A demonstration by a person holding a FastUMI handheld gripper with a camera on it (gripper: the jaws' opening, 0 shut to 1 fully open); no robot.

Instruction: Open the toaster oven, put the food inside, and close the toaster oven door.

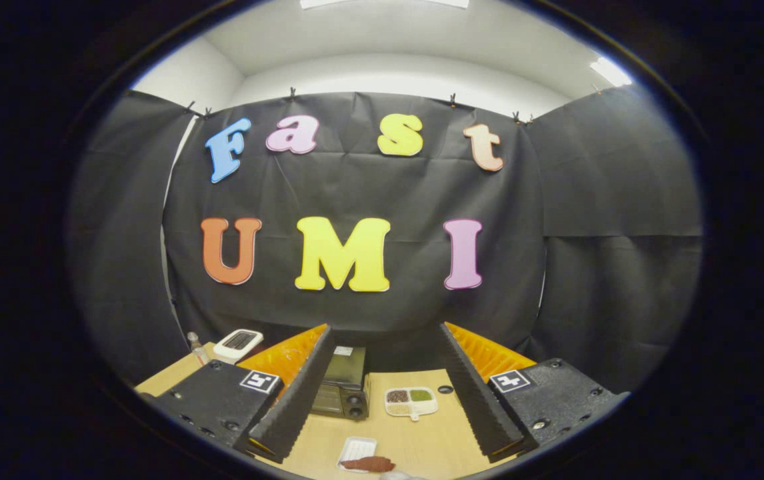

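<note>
My gripper (382,407) is held high above the table (422,433), tilted well up; most of what I see ahead is booth wall. Jaws spread wide, nothing between them but air and tabletop. Judging by that, this is a start or standby pose: released and ready, no approach committed.

Toaster oven (342,387) sits toward the table's far edge, just inside my left finger, which partly covers it. Door looks closed, two knobs on its right side. So step one, opening it, isn't done as far as I can tell.

Food (367,463): a reddish-brown piece lying on a small white tray (357,448) at the near edge of the table, roughly centred between my fingers but well below them. Probably staged in front of the oven so the carry is short and straight.

Other stuff: a divided dish (411,402) with several fillings sits right of the oven, mid-table, between my fingers. A small dark round thing (446,389) lies just beyond it, can't tell what. A white device (238,343) and a small bottle (194,343) sit at the far left corner, beyond my left finger.

Next I'd need to drop down and swing left toward the oven door; handle details are too small to make out.
</note>
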